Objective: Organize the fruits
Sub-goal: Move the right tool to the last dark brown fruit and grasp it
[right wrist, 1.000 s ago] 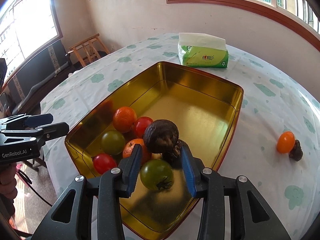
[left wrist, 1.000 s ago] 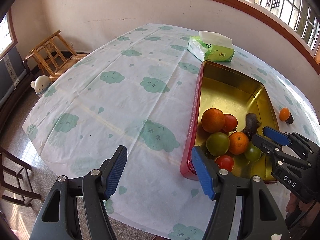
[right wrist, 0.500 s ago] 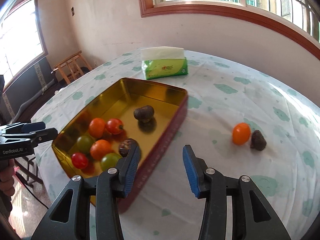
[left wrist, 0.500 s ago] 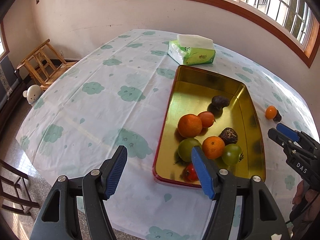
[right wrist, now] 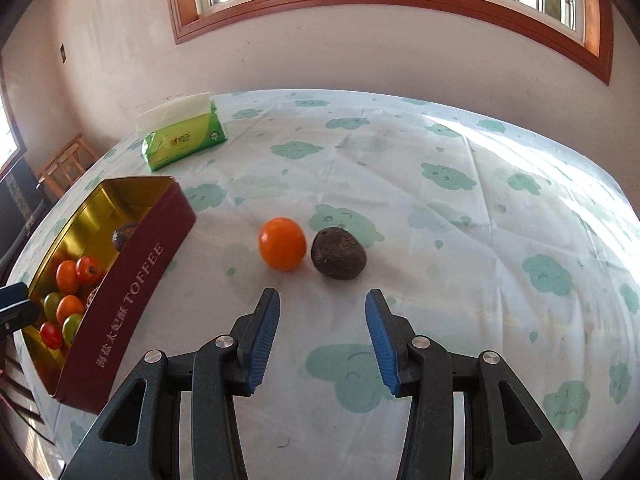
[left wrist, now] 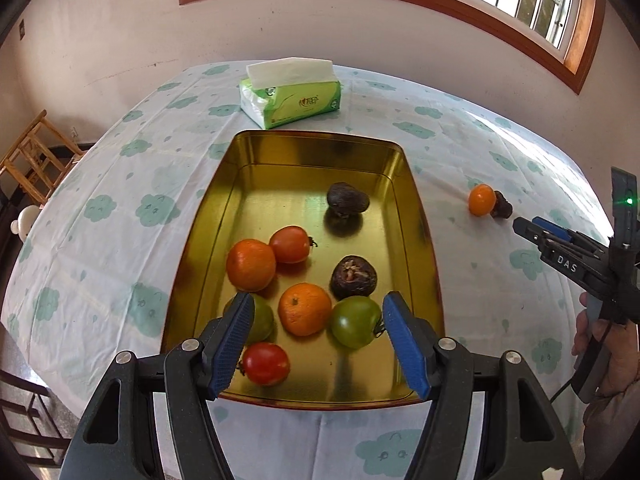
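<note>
Dark brown fruit lies on the tablecloth straight ahead of your right gripper, orange one touching its left. Jaws partly open, empty. Left gripper hovers over the tin, farther off.

My left gripper hangs open over the gold tin, holding nothing. Inside it I see tomatoes, oranges and two dark fruits. At three o'clock, my right gripper points toward an orange fruit on the tablecloth.
</note>
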Available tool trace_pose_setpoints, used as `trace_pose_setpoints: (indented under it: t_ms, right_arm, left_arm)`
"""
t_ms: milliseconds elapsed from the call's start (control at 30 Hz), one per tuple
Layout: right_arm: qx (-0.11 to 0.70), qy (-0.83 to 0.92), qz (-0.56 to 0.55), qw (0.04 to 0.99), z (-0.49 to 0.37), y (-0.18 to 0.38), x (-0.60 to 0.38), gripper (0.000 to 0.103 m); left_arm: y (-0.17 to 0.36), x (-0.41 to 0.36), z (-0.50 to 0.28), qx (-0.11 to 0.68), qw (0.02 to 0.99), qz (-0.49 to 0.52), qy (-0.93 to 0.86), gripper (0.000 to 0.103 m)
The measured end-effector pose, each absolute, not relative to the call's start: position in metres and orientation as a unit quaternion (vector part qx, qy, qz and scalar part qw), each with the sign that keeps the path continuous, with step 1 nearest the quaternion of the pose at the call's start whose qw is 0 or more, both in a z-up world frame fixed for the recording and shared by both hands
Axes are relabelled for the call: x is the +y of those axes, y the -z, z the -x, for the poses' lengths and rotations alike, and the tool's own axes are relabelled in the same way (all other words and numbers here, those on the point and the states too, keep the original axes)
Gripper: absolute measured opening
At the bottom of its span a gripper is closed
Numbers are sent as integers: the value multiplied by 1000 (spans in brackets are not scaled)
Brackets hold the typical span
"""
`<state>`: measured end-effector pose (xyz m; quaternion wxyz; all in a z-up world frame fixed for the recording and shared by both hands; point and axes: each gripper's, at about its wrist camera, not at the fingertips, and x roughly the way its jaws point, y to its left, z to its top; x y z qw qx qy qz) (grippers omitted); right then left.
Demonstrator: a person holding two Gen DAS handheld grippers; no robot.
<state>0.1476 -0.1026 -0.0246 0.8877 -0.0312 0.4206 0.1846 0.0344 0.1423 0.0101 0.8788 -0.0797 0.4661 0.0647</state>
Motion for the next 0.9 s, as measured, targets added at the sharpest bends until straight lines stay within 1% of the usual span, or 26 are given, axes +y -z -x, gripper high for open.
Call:
trace_pose_setpoints:
  t_ms: [433, 667, 733, 800, 900]
  right_arm:
    - [439, -185, 42, 878, -191, 52, -89, 46]
    - [429, -184, 68, 882, -194, 55, -79, 46]
    - [427, -185, 73, 882, -193, 55, -78, 45]
    - [426, -186, 75, 882, -191, 55, -78, 40]
    - [425, -188, 77, 882, -185, 54, -80, 39]
  left_arm:
    - [-12, 111, -64, 473, 878, 63, -33, 64]
    - [-13, 101, -74, 474, 878, 61, -27, 64]
    - [-13, 97, -78, 474, 878, 57, -26, 64]
    - [-13, 92, -81, 473, 879, 57, -23, 64]
    - [-13, 87, -87, 472, 879, 58, -20, 64]
